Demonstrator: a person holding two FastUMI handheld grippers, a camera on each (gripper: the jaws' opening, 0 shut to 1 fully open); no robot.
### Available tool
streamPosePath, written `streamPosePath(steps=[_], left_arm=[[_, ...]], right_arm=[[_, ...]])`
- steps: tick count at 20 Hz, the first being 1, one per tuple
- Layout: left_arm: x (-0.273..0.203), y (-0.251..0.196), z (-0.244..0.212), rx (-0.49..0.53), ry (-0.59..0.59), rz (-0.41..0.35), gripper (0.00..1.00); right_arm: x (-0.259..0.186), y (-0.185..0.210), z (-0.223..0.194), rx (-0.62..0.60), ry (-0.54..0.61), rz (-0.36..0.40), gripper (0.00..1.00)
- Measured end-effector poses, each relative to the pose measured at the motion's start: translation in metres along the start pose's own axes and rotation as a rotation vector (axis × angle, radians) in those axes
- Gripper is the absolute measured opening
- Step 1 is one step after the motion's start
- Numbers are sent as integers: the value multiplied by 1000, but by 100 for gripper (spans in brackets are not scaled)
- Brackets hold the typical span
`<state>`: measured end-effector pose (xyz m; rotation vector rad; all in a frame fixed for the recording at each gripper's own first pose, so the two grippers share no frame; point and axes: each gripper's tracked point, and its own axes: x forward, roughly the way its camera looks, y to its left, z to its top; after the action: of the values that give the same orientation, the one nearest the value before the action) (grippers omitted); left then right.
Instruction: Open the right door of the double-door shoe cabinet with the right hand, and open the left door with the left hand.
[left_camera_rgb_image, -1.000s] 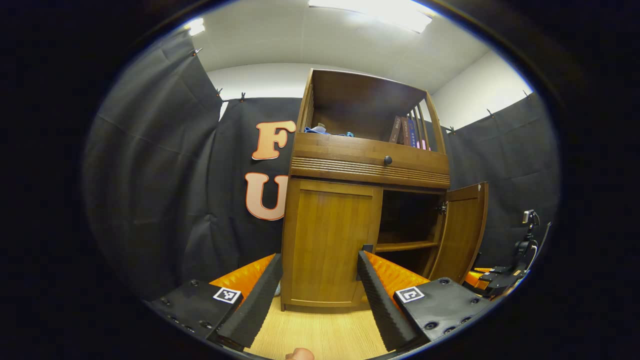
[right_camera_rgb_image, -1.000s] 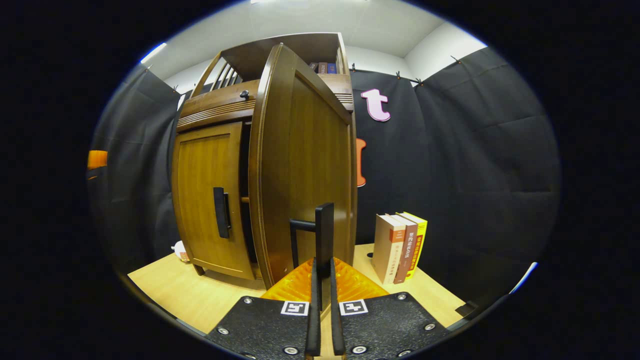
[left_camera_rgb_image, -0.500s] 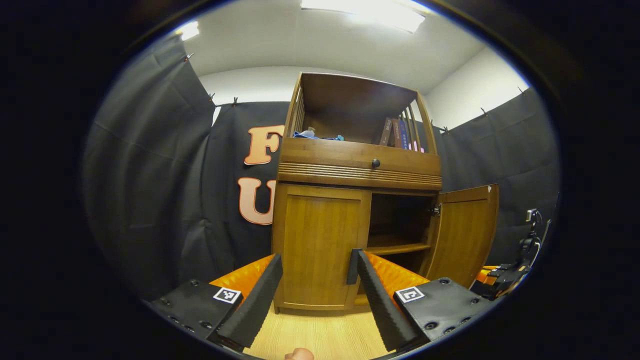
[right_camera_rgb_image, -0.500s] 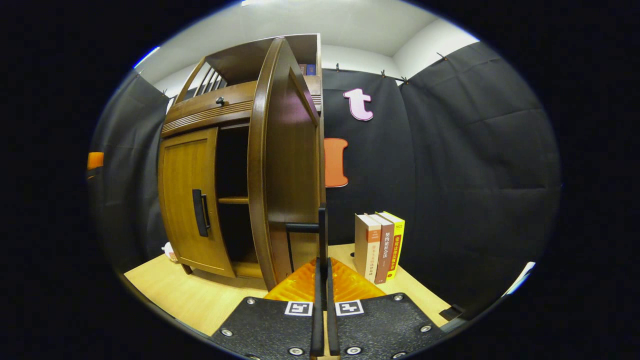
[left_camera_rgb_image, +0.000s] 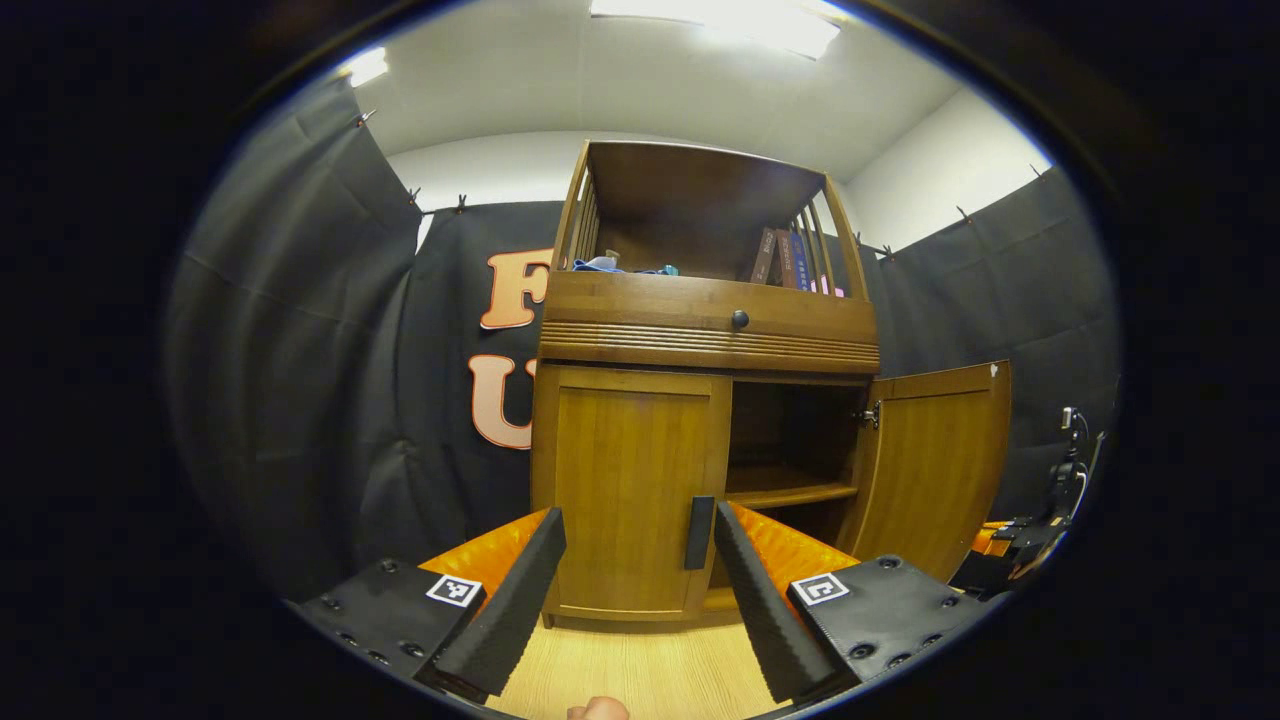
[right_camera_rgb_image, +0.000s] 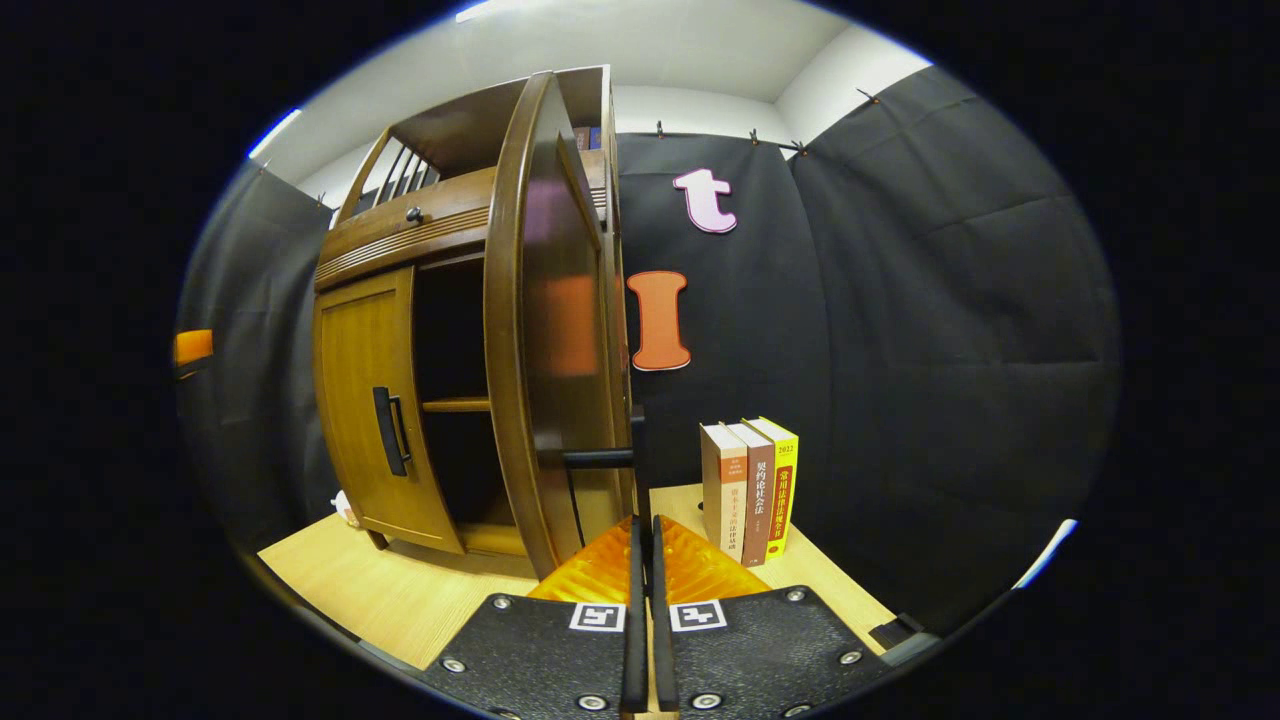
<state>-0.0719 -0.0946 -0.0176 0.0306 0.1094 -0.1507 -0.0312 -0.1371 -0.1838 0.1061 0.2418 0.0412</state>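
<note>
Shoe cabinet (left_camera_rgb_image: 700, 340) on the tabletop (left_camera_rgb_image: 640, 675): right door (left_camera_rgb_image: 925, 465) swung open, left door (left_camera_rgb_image: 625, 485) closed.

Left gripper view: left hand-held gripper (left_camera_rgb_image: 640, 545), fingers apart, faces the left door's handle (left_camera_rgb_image: 698, 532); inner shelf (left_camera_rgb_image: 790, 493) exposed. Right gripper view: right hand-held gripper (right_camera_rgb_image: 642, 540), fingers together on the right door's handle (right_camera_rgb_image: 600, 458); the door stands edge-on, with three upright books (right_camera_rgb_image: 750, 487) just beside it.

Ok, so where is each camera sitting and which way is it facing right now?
Left gripper view: rides the left claw, open, facing the brown wooden shoe cabinet front-on; a fingertip shows.
Right gripper view: rides the right claw, shut on the open right door's black bar handle, looking along the door's edge.
Shared: cabinet, closed left door.
</note>
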Motion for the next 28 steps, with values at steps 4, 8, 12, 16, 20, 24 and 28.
streamPosePath(steps=[4,8,12,16,20,24,28], left_arm=[[3,-13,-3,6,7,-8,94],[9,-26,-4,-13,2,-25,94],[23,-43,-11,-37,8,-64,94],[40,-46,-21,-33,15,-59,94],[66,-47,-40,-44,32,-51,94],[98,-54,-66,-64,59,-71,97],[137,-58,-91,-25,65,-63,94]], right_arm=[[-1,-15,-4,15,7,25,2],[-10,-34,-2,-4,-2,-21,4],[-29,-51,2,18,-21,-61,14],[-41,-59,7,3,-29,-90,12],[-48,-55,14,-21,-32,-93,26],[-58,-49,30,-30,-52,-108,58],[-63,-50,47,-48,-83,-143,98]])
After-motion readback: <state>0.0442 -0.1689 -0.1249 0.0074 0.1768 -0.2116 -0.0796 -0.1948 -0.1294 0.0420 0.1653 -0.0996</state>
